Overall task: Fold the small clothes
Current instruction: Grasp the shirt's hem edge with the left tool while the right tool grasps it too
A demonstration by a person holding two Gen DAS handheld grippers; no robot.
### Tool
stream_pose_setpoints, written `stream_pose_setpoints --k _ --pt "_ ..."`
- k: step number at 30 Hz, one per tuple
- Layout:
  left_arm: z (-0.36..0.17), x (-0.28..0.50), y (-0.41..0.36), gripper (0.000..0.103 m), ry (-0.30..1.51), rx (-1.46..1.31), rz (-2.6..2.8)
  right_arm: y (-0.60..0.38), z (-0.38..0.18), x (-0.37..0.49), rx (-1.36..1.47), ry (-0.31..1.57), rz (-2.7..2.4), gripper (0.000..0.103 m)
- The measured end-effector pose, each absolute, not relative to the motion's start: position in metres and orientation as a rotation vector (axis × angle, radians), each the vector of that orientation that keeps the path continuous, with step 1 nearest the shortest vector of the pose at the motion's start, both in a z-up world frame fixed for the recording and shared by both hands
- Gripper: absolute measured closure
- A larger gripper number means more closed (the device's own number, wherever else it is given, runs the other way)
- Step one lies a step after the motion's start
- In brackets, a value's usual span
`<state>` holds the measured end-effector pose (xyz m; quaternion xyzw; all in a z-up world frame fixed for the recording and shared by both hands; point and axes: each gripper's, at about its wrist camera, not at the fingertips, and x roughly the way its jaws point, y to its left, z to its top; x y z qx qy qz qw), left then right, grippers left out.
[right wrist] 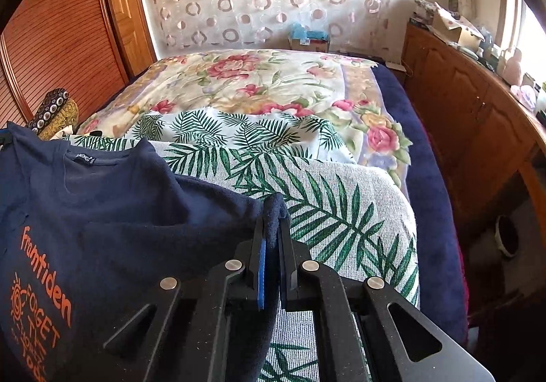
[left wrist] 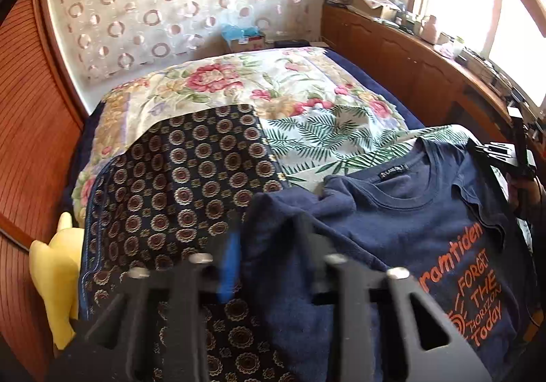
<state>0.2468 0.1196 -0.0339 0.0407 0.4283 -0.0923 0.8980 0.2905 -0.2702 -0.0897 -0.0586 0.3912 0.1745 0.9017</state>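
Observation:
A navy T-shirt (left wrist: 426,228) with orange print lies on the bed, collar towards the far end. It also shows in the right wrist view (right wrist: 102,228). My left gripper (left wrist: 269,228) has its fingers apart with the shirt's sleeve fabric draped between them; the blur hides whether it pinches the cloth. My right gripper (right wrist: 273,228) is shut on the shirt's other sleeve edge, a fold of navy cloth bulging above the pads. The right gripper also shows far right in the left wrist view (left wrist: 505,157).
A dark patterned cloth (left wrist: 177,177) lies left of the shirt, over a palm-leaf sheet (right wrist: 324,204) and floral blanket (right wrist: 239,82). A yellow soft toy (left wrist: 54,276) sits at the bed's left edge. A wooden cabinet (right wrist: 477,116) runs along the right; a slatted wardrobe (right wrist: 51,41) stands left.

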Motion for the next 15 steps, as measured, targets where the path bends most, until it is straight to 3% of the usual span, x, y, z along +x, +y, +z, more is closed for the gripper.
stream_pose_setpoints --k 7,15 --pt "0.005 0.229 0.129 0.096 0.719 0.029 -0.139 -0.266 -0.091 0.289 -0.145 0.802 0.351 0.098" --pt "-0.004 0.229 0.125 0.096 0.741 0.029 -0.164 -0.266 -0.091 0.290 -0.156 0.797 0.349 0.098"
